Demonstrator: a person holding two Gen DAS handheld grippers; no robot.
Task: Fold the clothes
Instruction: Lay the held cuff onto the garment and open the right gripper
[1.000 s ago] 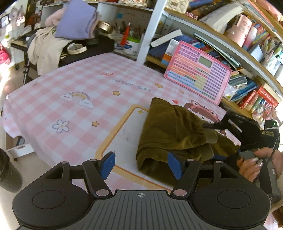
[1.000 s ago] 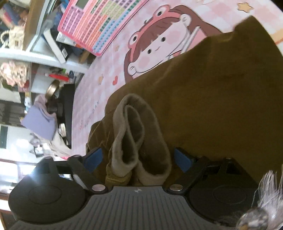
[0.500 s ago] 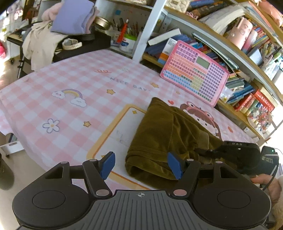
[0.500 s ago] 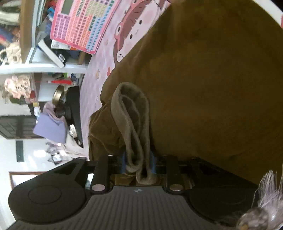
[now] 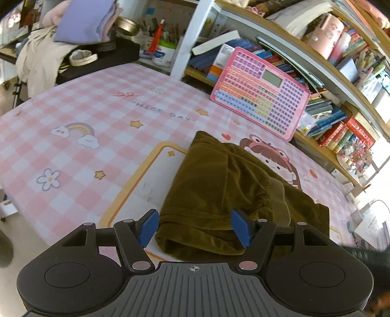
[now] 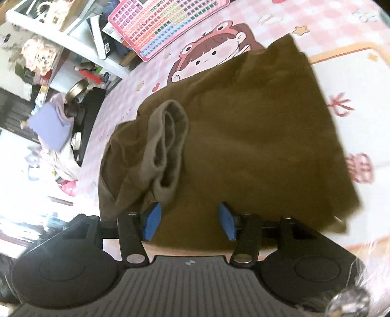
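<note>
An olive-brown garment (image 5: 219, 185) lies folded on the pink checked tablecloth (image 5: 73, 102). Its grey ribbed cuff (image 6: 165, 151) rests loose on top of the fold. My left gripper (image 5: 195, 226) is open just above the garment's near edge, with nothing pressed between its blue pads (image 5: 148, 226). My right gripper (image 6: 189, 221) hovers over the same garment (image 6: 256, 136) with its jaws opening. The cuff lies just ahead of the left pad (image 6: 152, 220), free of both pads. Only flat cloth shows beneath the gap.
A pink toy keyboard (image 5: 260, 97) leans against crowded bookshelves (image 5: 341, 73) at the table's far side. A lavender folded cloth (image 5: 82, 22) and a cream garment sit on a black stand at the back left. The table's edge runs along the left.
The right gripper was shut on the ribbed cuff; it has let go, opened and drawn back while rolling. The left gripper has come closer to the garment's near edge.
</note>
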